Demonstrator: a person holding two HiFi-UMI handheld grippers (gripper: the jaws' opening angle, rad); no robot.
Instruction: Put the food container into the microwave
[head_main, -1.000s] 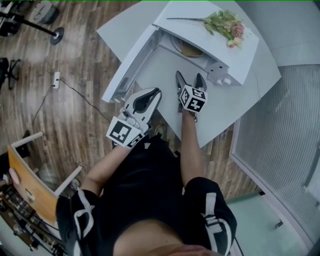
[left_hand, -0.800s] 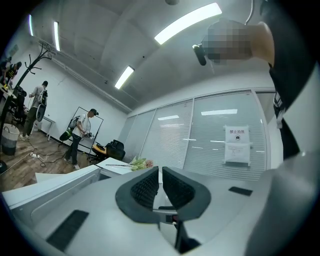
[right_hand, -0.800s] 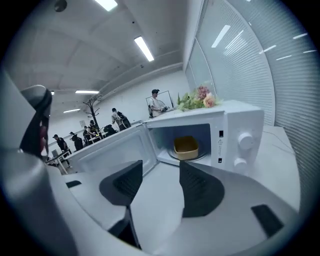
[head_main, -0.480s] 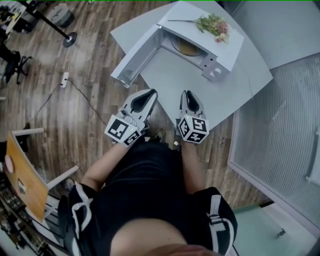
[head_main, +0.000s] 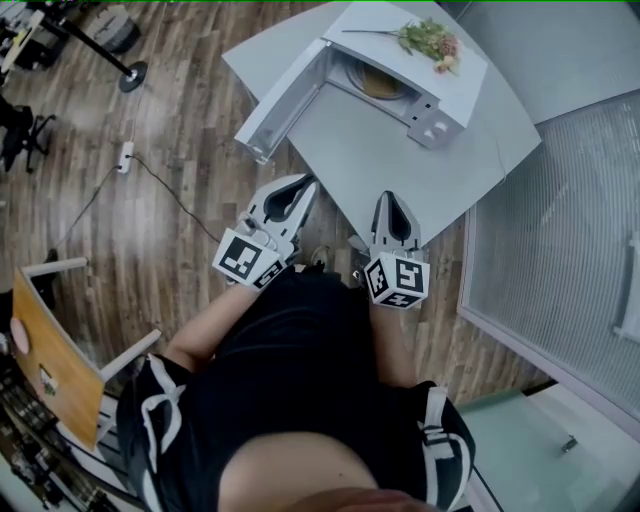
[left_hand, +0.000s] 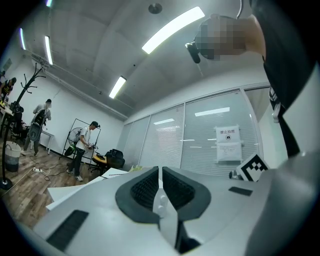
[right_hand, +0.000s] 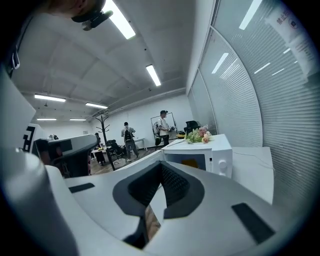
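Well ahead of the left tongs (head_main: 306, 186) and right tongs (head_main: 391, 202), both hanging clenched and empty, the food container (head_main: 378, 86) is sitting inside the open microwave (head_main: 447, 78) on the worktop (head_main: 400, 165).

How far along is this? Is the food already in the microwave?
Done: the food container sits inside the microwave. In hand: nothing; the left claw and right claw are both shut and empty, short of the table. Left: the microwave door stands open, so closing it probably remains.
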